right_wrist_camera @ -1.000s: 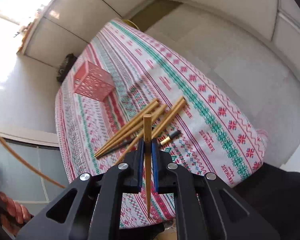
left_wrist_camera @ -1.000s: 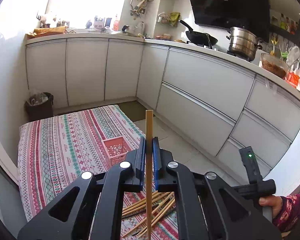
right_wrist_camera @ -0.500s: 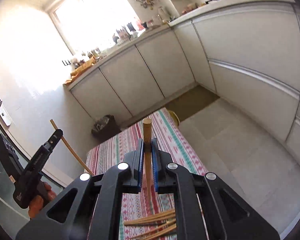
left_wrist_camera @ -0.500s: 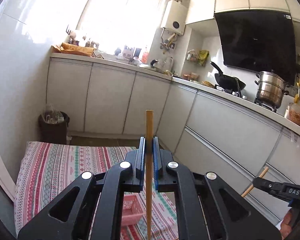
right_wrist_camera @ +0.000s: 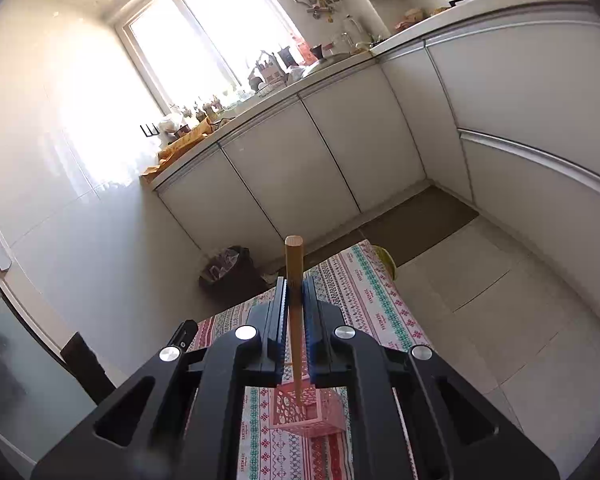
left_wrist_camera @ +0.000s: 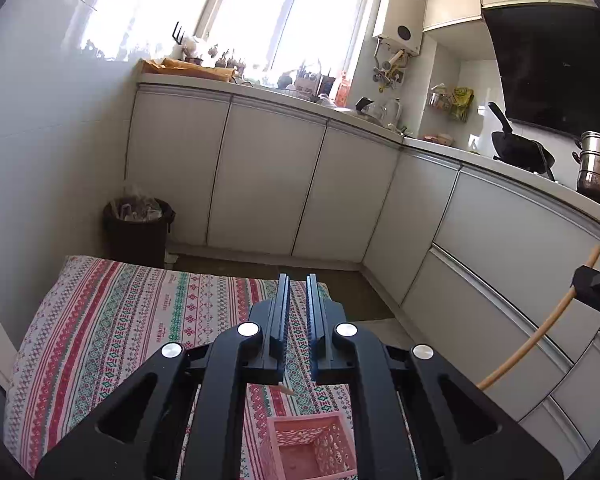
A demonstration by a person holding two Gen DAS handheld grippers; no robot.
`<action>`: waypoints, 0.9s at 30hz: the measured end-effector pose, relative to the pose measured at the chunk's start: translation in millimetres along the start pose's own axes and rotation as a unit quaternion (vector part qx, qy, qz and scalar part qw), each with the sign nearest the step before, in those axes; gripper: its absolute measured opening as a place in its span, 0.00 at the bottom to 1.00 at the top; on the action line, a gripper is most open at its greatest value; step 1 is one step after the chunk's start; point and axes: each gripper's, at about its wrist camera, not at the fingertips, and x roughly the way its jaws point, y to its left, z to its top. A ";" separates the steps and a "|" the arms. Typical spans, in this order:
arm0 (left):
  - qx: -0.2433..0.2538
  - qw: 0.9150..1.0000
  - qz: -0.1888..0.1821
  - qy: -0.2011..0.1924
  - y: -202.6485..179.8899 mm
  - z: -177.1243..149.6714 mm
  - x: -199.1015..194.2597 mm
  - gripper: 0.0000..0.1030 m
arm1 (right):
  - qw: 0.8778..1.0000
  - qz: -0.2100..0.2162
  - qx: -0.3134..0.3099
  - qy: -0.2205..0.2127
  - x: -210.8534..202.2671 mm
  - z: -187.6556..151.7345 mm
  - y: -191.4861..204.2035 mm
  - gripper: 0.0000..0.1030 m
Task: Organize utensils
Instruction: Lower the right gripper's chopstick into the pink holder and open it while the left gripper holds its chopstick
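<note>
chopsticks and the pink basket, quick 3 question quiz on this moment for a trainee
1. True or false: the left gripper is clamped on a chopstick.
2. In the right wrist view, what sits below the tip of the chopstick held by the right gripper? A) trash bin B) pink basket C) wok
3. Fill in: the pink basket stands on a striped ____.

Key: 1 false, its jaws stand apart with nothing between them; 2 B; 3 cloth
</note>
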 end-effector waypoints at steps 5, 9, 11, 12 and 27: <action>0.029 0.999 0.000 -0.030 -6.9 21.1 -21.9 0.07 | 1.000 0.006 0.002 0.005 15.0 -5.5 5.1 0.08; 0.041 0.998 0.002 -0.042 -6.1 36.2 -38.6 0.07 | 1.000 0.010 0.000 0.001 6.9 -11.8 8.8 0.08; 0.047 0.999 0.010 -0.026 -1.0 39.8 -35.6 0.07 | 1.000 0.014 0.003 -0.007 1.1 -10.1 10.0 0.08; 0.054 0.998 0.020 -0.005 2.2 39.7 -29.6 0.07 | 1.000 0.018 0.007 -0.013 -3.5 -8.7 9.9 0.08; 0.162 0.846 0.005 0.508 98.5 -147.0 112.2 0.42 | 0.997 0.060 0.052 -0.009 -43.7 -11.5 -11.2 0.08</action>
